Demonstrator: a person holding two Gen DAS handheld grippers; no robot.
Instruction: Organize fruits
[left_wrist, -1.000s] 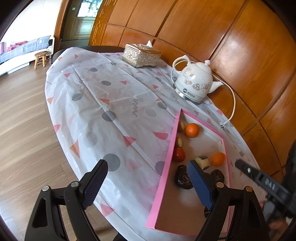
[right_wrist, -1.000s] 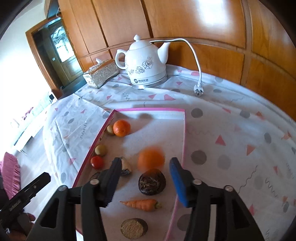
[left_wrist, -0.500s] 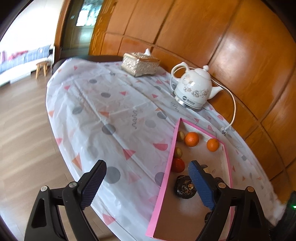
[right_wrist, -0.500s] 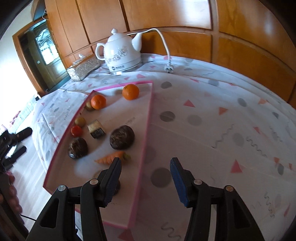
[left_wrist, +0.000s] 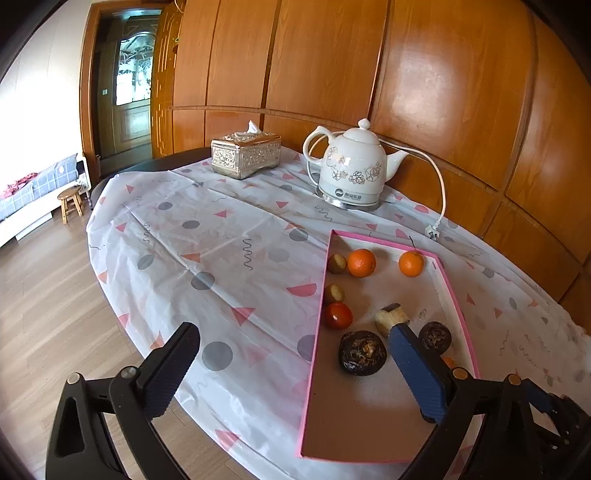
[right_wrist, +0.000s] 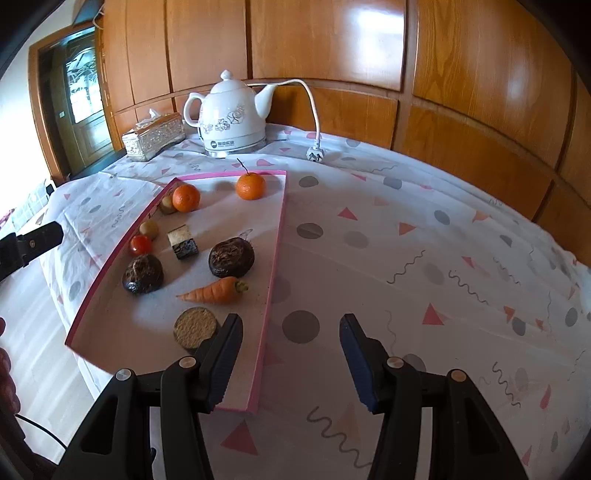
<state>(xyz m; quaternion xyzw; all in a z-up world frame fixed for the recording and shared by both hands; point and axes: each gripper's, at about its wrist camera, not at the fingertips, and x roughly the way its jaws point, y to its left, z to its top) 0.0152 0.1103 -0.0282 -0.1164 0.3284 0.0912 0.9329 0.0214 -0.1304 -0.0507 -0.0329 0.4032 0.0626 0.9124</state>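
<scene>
Overhanging table edge (right_wrist: 55, 369): pink tray (right_wrist: 275, 258), bare cloth (right_wrist: 424, 258) alongside.

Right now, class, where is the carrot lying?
In the right wrist view the carrot lies in the pink tray, near its right wall, just in front of a dark round fruit and behind a tan disc.

Two oranges (right_wrist: 250, 186) sit apart at the pink-rimmed tray's (right_wrist: 277, 236) far end.
</scene>
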